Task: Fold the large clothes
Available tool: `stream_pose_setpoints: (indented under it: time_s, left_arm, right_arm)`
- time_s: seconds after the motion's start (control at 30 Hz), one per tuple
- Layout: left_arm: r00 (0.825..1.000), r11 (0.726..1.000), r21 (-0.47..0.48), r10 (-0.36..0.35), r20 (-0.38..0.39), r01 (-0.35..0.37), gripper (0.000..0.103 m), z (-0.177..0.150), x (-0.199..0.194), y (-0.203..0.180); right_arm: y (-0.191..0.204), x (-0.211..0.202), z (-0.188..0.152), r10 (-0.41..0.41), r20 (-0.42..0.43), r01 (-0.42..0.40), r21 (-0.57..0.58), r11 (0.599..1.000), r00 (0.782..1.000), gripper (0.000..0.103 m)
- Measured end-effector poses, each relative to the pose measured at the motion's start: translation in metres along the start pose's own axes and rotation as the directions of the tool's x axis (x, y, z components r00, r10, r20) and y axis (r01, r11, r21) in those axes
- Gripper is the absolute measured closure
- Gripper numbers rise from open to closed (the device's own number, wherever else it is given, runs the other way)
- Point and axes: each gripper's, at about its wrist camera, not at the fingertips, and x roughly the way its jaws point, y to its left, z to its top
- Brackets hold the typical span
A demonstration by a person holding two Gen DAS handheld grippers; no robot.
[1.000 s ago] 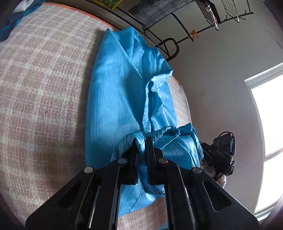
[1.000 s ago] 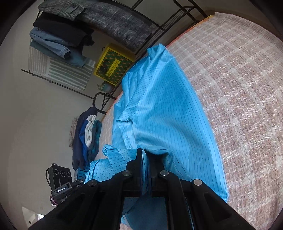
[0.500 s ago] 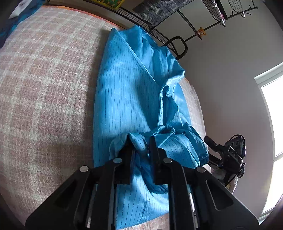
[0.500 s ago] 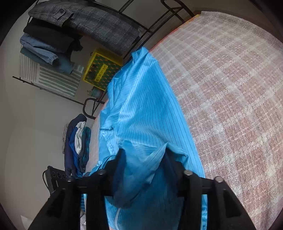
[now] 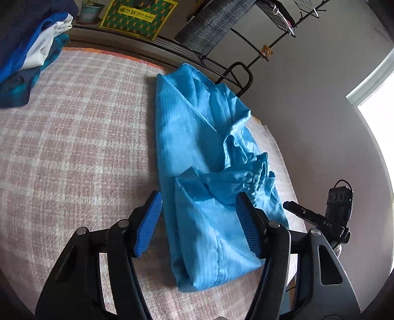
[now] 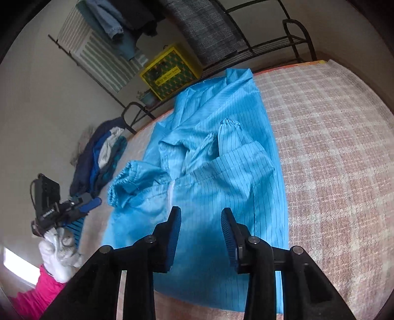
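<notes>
Both grippers hang free above the blue coat [image 5: 197, 137]: left gripper [image 5: 197, 221] opening, right gripper [image 6: 200, 236] closing on nothing. Lift clear, then regrip the hem evenly.

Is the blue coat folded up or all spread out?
Partly folded. The coat lies in a narrow strip with sleeves laid on top, still long and rumpled.

One blue garment [image 5: 202, 157] – two grippers – one clothes pile [image 5: 27, 64] – one yellow box [image 5: 138, 17].
</notes>
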Motion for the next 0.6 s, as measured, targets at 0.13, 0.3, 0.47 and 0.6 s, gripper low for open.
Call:
stream_pose_setpoints:
  time_s: [0.13,0.3,0.47,0.6]
  left_arm:
    - [0.996,1.000,-0.019,-0.022,-0.083,0.021,0.040,-0.011,0.015,0.008]
    - [0.986,0.996,0.085,0.007,-0.167,0.007,0.064,-0.006,0.042,-0.011]
    - [0.989,0.994,0.097,0.070,-0.132,-0.058,0.064,0.026,0.075,-0.004]
    - [0.985,0.993,0.041,0.119,-0.123,-0.115,0.064,0.045,0.090,0.022]
  right_arm:
    - [0.005,0.010,0.003,-0.070,-0.008,0.069,-0.050,0.996,0.998,0.065]
    - [0.039,0.029,0.010,-0.018,-0.069,0.008,-0.138,0.990,0.997,0.072]
    - [0.040,0.048,0.010,-0.059,-0.100,0.047,-0.121,0.992,0.993,0.073]
    - [0.017,0.051,0.008,-0.163,-0.112,0.157,-0.061,0.986,0.980,0.073]
